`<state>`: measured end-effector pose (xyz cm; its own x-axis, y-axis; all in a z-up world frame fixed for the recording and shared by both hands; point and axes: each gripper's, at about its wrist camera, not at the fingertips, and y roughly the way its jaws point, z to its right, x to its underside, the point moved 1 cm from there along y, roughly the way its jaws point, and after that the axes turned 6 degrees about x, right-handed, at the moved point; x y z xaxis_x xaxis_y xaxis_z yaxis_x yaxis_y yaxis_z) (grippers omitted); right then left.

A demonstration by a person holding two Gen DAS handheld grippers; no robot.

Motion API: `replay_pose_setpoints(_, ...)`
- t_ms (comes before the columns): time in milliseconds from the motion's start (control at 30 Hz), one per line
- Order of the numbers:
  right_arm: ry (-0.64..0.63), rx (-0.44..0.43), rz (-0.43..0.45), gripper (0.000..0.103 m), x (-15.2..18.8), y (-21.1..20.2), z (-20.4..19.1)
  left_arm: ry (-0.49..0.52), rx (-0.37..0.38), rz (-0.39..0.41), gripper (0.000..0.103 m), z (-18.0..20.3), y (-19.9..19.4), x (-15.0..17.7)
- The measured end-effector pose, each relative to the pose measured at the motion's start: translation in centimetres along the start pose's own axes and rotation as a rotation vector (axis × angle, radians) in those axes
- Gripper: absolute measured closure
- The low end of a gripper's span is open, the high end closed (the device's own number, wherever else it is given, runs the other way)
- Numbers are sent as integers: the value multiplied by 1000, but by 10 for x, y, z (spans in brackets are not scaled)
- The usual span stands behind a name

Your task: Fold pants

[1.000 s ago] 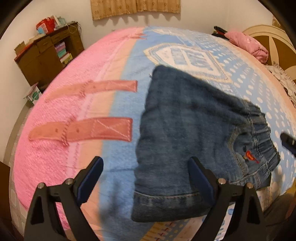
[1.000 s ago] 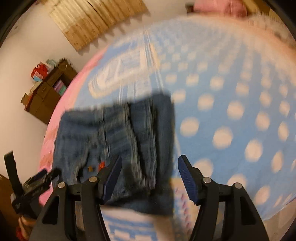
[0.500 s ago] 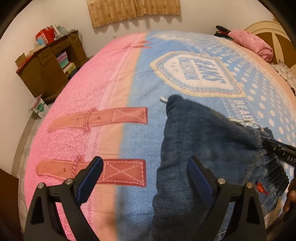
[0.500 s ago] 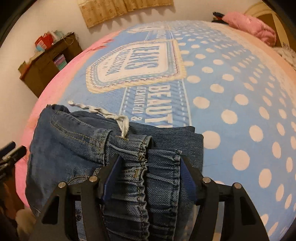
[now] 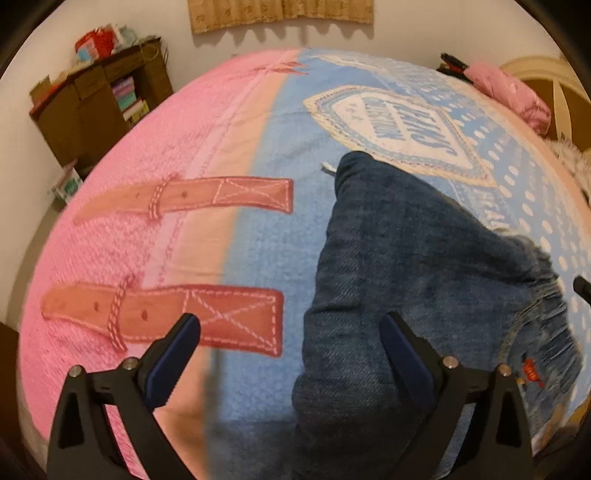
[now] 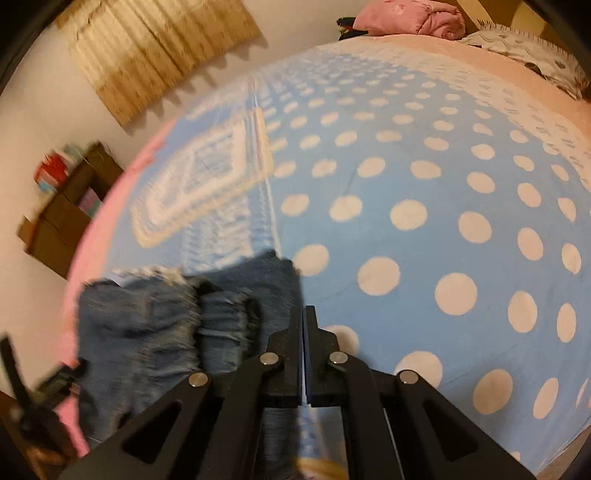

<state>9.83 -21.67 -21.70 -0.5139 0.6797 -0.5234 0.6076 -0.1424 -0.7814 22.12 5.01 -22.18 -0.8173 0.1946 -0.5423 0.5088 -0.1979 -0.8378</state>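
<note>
a bed fills the view under a blanket, pink on one side and pale blue with white dots on the other. a pink bundle lies at its far end. a brown shelf of books stands by the wall, below a tan hanging.

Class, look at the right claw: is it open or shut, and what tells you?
Shut. The right claw shows its fingers pressed together, having just closed; no denim shows between them, and the jeans lie beside it.

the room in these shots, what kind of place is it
Most likely a bedroom: a bed under a pink and blue blanket, a curtain on the wall, and a wooden bookshelf beside the bed.
</note>
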Motion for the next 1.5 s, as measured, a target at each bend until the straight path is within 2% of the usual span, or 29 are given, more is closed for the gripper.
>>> replay_pose_setpoints(67, -52, -104, -12, 102, -14, -3, -31, -55, -8, 23, 4, -3, -9, -1)
replay_pose_setpoints(167, -209, -240, -83, 102, -29, 10, -95, -140, 35, 76, 4, -2, -22, -9)
replay_pose_setpoints(200, -269, -301, -128, 102, -36, 20, -127, -167, 55, 93, 4, 0, -26, -12)
replay_pose_setpoints(233, -283, -337, -162, 102, -38, 27, -141, -171, 74, 103, 4, 6, -27, -14)
replay_pose_setpoints(267, -270, -407, -242, 102, -45, 46, -164, -158, 83, 113, 4, 11, -27, -17)
replay_pose_setpoints(300, -250, -436, -291, 102, -49, 60, -176, -135, 72, 127, 4, 18, -26, -17)
replay_pose_setpoints(367, -271, -444, -374, 102, -53, 88, -205, -129, 3, 119, 4, 23, -15, -7)
replay_pose_setpoints(400, -318, -433, -438, 102, -52, 106, -224, -153, -1, 93, 4, 20, -9, 0)
replay_pose_setpoints(467, -367, -411, -518, 102, -45, 122, -245, -250, 40, 36, 4, 10, 9, 26)
replay_pose_setpoints(567, -433, -408, -603, 102, -42, 141, -280, -367, 59, 70, 1, 4, 16, 48)
replay_pose_setpoints(667, -502, -339, -676, 99, -37, 153, -301, -318, -19, 91, 0, 17, 16, 47)
replay_pose_setpoints(733, -489, -280, -763, 99, -37, 166, -310, -288, -43, 105, 0, 25, 17, 48)
replay_pose_setpoints(800, -456, -282, -814, 97, -41, 166, -312, -266, -50, 117, 0, 29, 16, 51)
replay_pose_setpoints(867, -389, -372, -853, 78, -47, 158, -311, -266, -45, 118, 0, 29, 15, 53)
replay_pose_setpoints(900, -368, -386, -849, 46, -51, 155, -312, -275, -39, 115, 0, 28, 16, 53)
replay_pose_setpoints(933, -373, -358, -817, 16, -54, 152, -313, -294, -26, 108, 0, 26, 17, 51)
replay_pose_setpoints(967, -389, -328, -778, 11, -56, 149, -313, -310, -18, 106, 0, 23, 18, 53)
replay_pose_setpoints(1067, -413, -280, -768, 11, -55, 152, -315, -299, -36, 130, 0, 27, 14, 58)
replay_pose_setpoints(1200, -516, -232, -798, 12, -29, 163, -329, -293, -55, 144, 0, 31, 9, 62)
replay_pose_setpoints(1267, -601, -195, -831, 28, -10, 172, -340, -296, -55, 146, 0, 30, 10, 61)
replay_pose_setpoints(1300, -652, -144, -836, 35, 1, 180, -344, -293, -58, 146, 0, 30, 10, 61)
replay_pose_setpoints(1367, -719, -38, -791, 63, 12, 190, -346, -281, -62, 145, 0, 30, 12, 63)
replay_pose_setpoints(1400, -704, -3, -781, 73, 11, 193, -342, -283, -55, 142, 0, 29, 13, 63)
replay_pose_setpoints(1467, -592, -60, -764, 79, -4, 186, -332, -302, -32, 138, 0, 25, 13, 62)
replay_pose_setpoints(1500, -513, -118, -754, 82, -14, 179, -321, -301, -33, 135, 0, 25, 13, 62)
